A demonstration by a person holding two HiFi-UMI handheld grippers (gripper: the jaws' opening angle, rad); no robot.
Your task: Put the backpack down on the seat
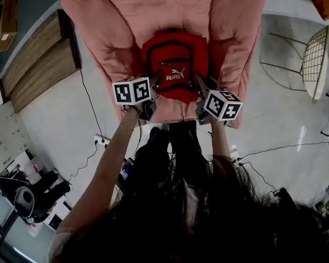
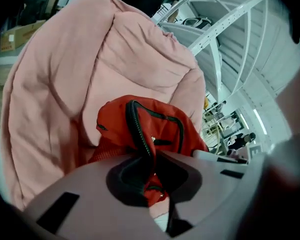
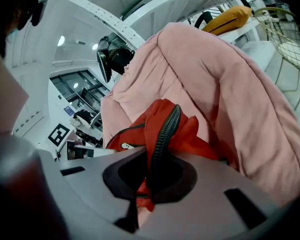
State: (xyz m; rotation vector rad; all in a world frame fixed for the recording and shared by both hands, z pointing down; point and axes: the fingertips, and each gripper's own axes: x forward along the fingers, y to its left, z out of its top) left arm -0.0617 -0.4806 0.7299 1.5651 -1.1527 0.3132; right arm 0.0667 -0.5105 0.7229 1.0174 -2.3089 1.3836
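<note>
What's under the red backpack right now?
The pink seat, its front edge showing past the backpack. Whether the backpack already rests on it is hidden by the backpack itself.

— What carries everything here?
— A pink padded armchair (image 1: 126, 15), standing on a pale floor (image 1: 55, 125).
— Anything in the chair?
— A red backpack (image 1: 172, 59), upright between the arms and against the backrest. Whether it rests on the seat cushion I cannot tell.
— And on the floor?
— A black cable (image 1: 89, 100), a white power strip (image 1: 102, 142), wooden boards (image 1: 41, 59) left of the armchair, and a wire chair (image 1: 315, 59) to its right.
</note>
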